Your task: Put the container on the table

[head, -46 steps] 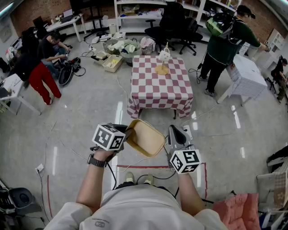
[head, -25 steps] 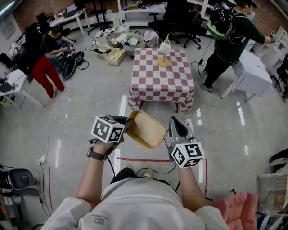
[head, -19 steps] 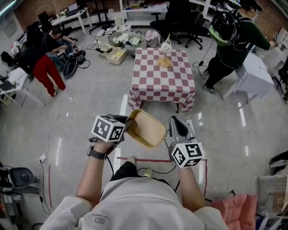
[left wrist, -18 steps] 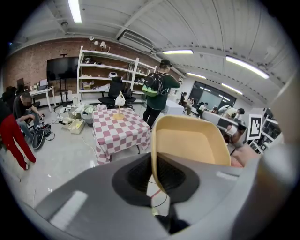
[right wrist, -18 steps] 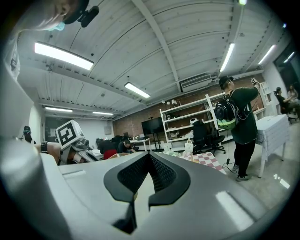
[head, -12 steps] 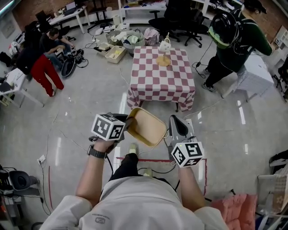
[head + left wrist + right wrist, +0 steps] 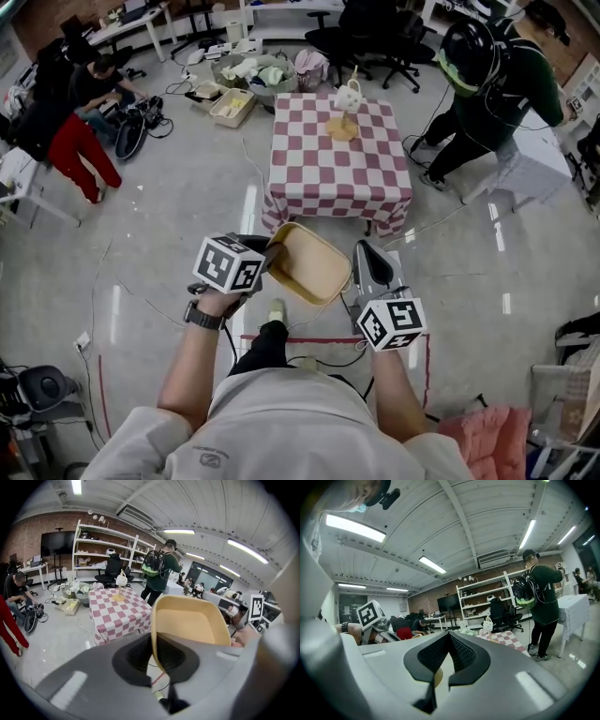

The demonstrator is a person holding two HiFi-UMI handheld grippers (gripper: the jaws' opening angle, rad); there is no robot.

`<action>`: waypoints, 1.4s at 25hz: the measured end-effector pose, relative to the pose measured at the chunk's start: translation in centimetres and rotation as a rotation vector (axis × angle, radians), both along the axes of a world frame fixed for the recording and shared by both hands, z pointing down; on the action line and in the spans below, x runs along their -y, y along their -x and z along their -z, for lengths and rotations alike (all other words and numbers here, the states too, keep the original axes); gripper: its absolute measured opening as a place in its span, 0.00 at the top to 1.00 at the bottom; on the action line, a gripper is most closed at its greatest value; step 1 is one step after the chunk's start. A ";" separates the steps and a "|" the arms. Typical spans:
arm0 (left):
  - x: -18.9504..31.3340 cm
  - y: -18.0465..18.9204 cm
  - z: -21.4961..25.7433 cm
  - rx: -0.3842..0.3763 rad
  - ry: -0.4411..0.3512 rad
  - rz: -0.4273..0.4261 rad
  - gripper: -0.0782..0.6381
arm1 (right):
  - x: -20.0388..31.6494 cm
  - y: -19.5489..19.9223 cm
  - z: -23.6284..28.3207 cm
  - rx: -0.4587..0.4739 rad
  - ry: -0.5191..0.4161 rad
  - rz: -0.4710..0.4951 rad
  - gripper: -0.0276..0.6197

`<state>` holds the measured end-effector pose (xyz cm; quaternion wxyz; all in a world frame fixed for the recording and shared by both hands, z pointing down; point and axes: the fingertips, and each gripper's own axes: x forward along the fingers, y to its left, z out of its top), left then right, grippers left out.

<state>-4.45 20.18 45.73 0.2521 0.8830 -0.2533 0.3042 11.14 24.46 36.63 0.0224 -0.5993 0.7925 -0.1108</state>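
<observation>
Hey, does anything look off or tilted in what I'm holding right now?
The tan container hangs steeply tilted, pinched by one rim in the left gripper over the floor, short of the checked table. It looks empty, so nothing is spilling.

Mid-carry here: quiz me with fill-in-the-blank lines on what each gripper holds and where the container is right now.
The left gripper is shut on the ____ of the container.
The right gripper has its jaws ____, with nothing between them.
The container is held above the ____, short of the checkered table.
Missing words: rim; shut; floor.
</observation>
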 end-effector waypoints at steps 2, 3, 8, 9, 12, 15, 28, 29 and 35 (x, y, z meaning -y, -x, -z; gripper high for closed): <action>2.4 0.4 -0.8 0.003 0.010 -0.004 0.87 | 2.4 0.4 -0.8 0.001 0.016 -0.005 0.94; 3.6 0.6 -1.2 0.006 0.015 -0.006 0.87 | 3.6 0.7 -1.1 0.001 0.024 -0.006 0.94; 9.7 2.0 -2.1 0.009 0.032 -0.018 0.87 | 9.6 2.3 -1.6 -0.002 0.050 -0.020 0.94; 10.9 2.3 -2.3 0.010 0.035 -0.020 0.87 | 10.8 2.6 -1.7 -0.003 0.054 -0.024 0.94; 14.3 3.1 -3.0 0.011 0.041 -0.029 0.87 | 14.1 3.5 -1.9 -0.006 0.059 -0.038 0.94; 17.3 3.7 -3.6 0.013 0.047 -0.036 0.87 | 16.8 4.2 -2.0 -0.009 0.064 -0.051 0.94; 26.0 2.2 -7.5 0.016 0.091 -0.016 0.87 | 24.4 3.5 -3.8 -0.005 0.097 -0.068 0.94; 26.8 1.9 -7.9 0.017 0.096 -0.006 0.87 | 25.2 3.2 -4.2 -0.001 0.101 -0.064 0.94; 31.8 0.2 -10.6 0.027 0.125 0.070 0.87 | 31.4 1.5 -6.3 0.019 0.121 -0.020 0.94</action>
